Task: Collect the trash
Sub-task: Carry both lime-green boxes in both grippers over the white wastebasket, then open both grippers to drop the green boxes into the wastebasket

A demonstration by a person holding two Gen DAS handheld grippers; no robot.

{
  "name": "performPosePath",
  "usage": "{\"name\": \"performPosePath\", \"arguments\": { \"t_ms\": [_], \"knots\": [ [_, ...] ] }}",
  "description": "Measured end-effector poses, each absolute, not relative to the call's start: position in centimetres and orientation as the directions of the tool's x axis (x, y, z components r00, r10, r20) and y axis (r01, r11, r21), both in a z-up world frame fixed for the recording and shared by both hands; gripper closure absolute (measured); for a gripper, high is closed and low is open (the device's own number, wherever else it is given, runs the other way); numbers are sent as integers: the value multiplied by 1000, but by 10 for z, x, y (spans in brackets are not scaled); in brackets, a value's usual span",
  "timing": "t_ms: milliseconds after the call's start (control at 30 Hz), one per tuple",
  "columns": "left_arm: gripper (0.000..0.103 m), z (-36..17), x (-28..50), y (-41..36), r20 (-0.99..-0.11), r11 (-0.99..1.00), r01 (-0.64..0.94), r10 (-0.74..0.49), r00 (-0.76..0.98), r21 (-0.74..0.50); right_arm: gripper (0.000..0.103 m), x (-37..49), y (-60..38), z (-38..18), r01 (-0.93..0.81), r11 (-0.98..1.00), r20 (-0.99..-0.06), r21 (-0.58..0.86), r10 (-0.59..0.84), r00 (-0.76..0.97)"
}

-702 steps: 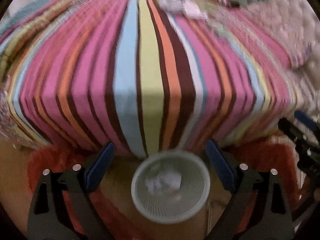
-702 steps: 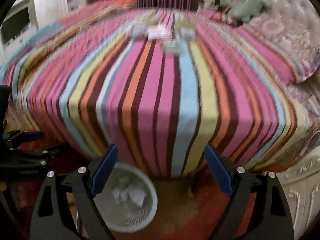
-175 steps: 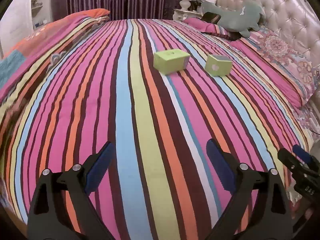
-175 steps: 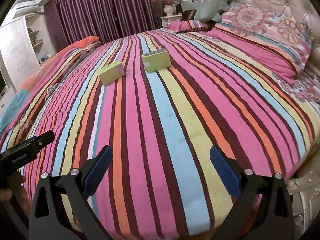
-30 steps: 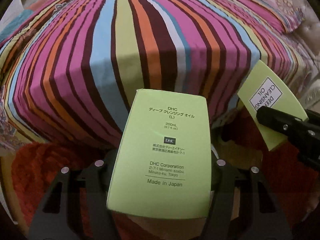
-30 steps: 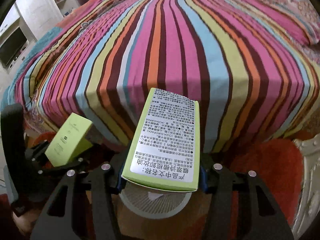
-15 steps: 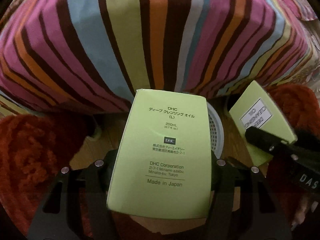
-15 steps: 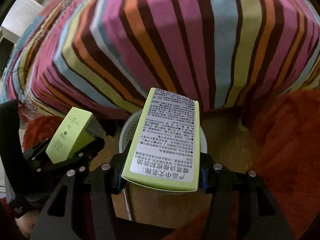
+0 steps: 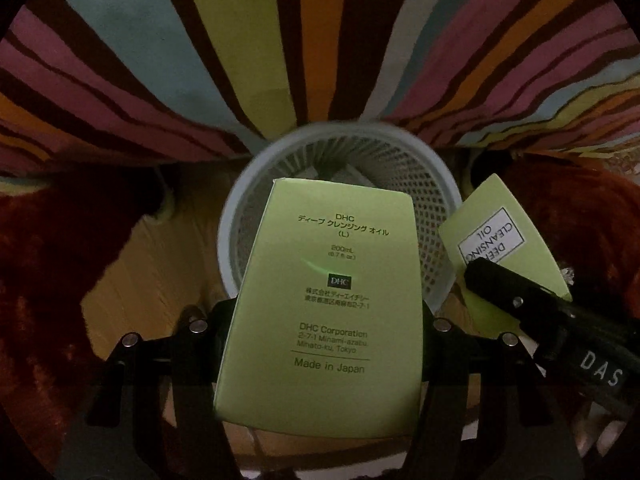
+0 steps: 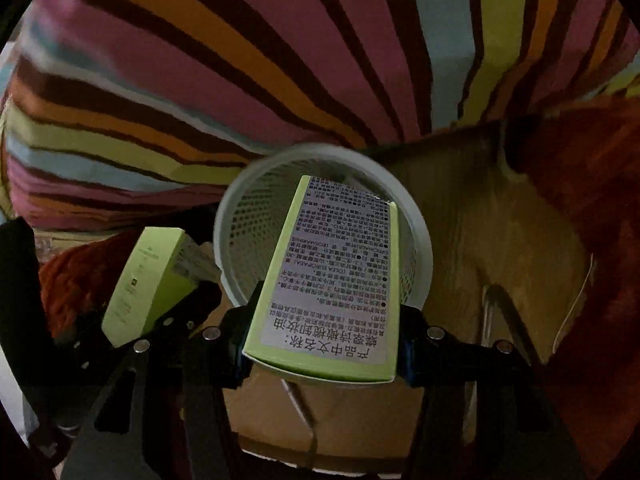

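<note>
Wooden floor: white mesh bin standing at bed foot w/ striped cover; red shag rug alongside.

You see the striped bedspread hanging down to a brown wooden floor, with a fuzzy red rug in dim light.

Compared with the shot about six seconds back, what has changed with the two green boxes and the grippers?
Both green boxes left the bed: the left gripper now clamps one box, the right gripper the other box, both lowered over the white mesh bin. Neither released; striped bedspread unchanged.
</note>
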State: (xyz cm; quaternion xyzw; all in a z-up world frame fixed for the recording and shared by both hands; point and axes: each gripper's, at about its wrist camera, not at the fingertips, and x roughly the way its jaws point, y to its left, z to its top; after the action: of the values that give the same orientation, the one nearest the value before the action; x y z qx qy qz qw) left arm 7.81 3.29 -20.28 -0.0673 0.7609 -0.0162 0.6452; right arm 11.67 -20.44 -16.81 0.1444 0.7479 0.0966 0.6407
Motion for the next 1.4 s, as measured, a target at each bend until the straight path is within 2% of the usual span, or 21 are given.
{"name": "performPosePath", "arguments": {
  "t_ms": [333,1000,1067,1100,1133,1233,1300,1400],
  "knots": [
    [43,-239,76,32,-950,987,-125,-136,-280,-105,51,129,-195,-211,131,956,-928,261,286,-236],
    [40,-270,75,36,-914,982,-181,-126,-386,-59,50,132,-190,-236,141,959,-908,246,279,-313],
    [32,-271,75,35,-914,982,-180,-123,-386,-56,50,132,-194,-237,147,959,-910,241,276,-311],
    [31,-271,75,35,-915,982,-181,-124,-385,-58,47,133,-196,-237,153,960,-912,234,271,-306],
    [29,-271,75,35,-915,981,-183,-126,-383,-59,36,133,-195,-237,155,960,-913,233,271,-305],
    [23,-270,75,36,-918,981,-187,-125,-376,-57,19,133,-194,-239,166,956,-910,242,283,-302],
    [23,-270,76,37,-920,981,-184,-118,-374,-51,12,134,-195,-240,161,957,-912,239,278,-301],
    [23,-266,77,37,-925,982,-184,-113,-363,-48,11,134,-196,-239,168,957,-914,239,280,-295]
  ]
}}
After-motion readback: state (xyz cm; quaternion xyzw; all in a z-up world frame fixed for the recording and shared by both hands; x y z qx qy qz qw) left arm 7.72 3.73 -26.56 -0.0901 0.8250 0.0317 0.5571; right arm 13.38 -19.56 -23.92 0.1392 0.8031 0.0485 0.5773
